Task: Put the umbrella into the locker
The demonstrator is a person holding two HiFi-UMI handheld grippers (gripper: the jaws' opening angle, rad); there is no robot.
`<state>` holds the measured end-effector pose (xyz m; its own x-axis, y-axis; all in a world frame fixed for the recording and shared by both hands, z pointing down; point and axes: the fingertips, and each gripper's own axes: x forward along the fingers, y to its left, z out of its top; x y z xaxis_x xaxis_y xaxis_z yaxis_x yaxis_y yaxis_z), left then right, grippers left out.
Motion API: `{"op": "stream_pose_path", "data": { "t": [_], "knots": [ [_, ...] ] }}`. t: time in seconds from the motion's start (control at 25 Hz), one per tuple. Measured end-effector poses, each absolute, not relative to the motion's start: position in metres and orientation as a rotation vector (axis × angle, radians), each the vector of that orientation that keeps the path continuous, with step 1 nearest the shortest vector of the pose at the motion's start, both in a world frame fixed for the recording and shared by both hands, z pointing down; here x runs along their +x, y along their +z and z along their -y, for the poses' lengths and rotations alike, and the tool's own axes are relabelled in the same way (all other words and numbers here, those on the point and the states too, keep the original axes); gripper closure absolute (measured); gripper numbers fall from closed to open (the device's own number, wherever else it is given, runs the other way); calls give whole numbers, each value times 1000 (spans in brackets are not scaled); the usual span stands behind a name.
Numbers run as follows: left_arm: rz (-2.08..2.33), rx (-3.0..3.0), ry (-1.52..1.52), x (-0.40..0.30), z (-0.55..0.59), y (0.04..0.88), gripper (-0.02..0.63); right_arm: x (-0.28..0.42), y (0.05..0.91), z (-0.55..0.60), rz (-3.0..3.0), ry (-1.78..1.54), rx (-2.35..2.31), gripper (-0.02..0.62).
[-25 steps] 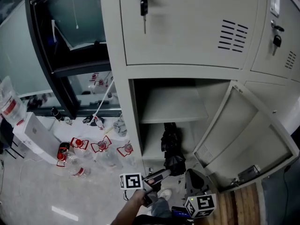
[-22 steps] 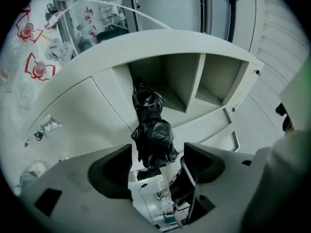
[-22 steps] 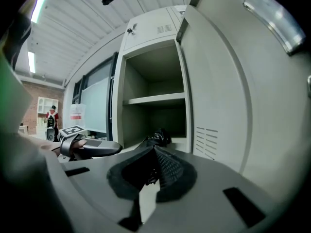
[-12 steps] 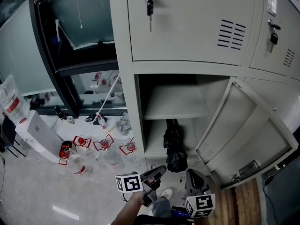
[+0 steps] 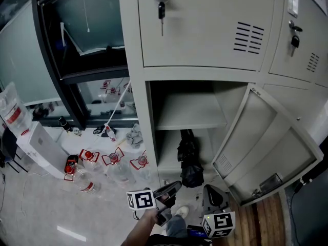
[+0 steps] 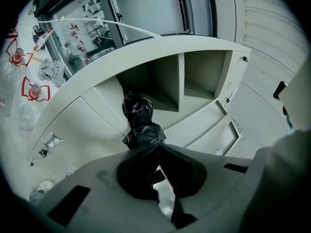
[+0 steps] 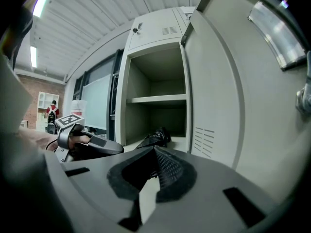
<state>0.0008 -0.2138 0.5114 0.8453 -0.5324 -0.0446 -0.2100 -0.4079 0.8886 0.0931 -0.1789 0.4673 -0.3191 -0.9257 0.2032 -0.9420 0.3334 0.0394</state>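
The black folded umbrella [image 5: 187,158] lies in the lower compartment of the open grey locker [image 5: 148,78], under its shelf [image 5: 189,111]; its bunched end hangs over the front lip. In the left gripper view the umbrella [image 6: 141,123] sits just beyond the jaw tips, apart from them. My left gripper [image 5: 177,185] is shut and empty, a short way below and left of the umbrella's end. Beside it my right gripper [image 5: 207,188] is also shut and empty, low in front of the open door [image 5: 266,147]. The right gripper view shows the umbrella [image 7: 154,137] inside and the left gripper [image 7: 116,149] alongside.
The locker door swings out to the right. Keys hang in the upper door's lock [image 5: 161,9]. Several plastic bottles with red labels [image 5: 110,160] and a white box [image 5: 38,147] lie on the floor at left. A shoe [image 5: 179,211] shows below the grippers.
The left gripper has drawn back down and left, away from the umbrella's hanging end. The umbrella stays in the compartment. The right gripper has hardly moved.
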Motion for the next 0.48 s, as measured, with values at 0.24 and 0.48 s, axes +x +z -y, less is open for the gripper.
{"op": "stream_pose_path", "data": {
  "t": [0.24, 0.48],
  "knots": [
    [561, 2001, -394, 1, 215, 510, 589, 94, 466, 179, 2408, 125, 1707, 595],
    [555, 1986, -393, 2, 215, 512, 589, 95, 467, 180, 2407, 126, 1703, 595]
  ]
}}
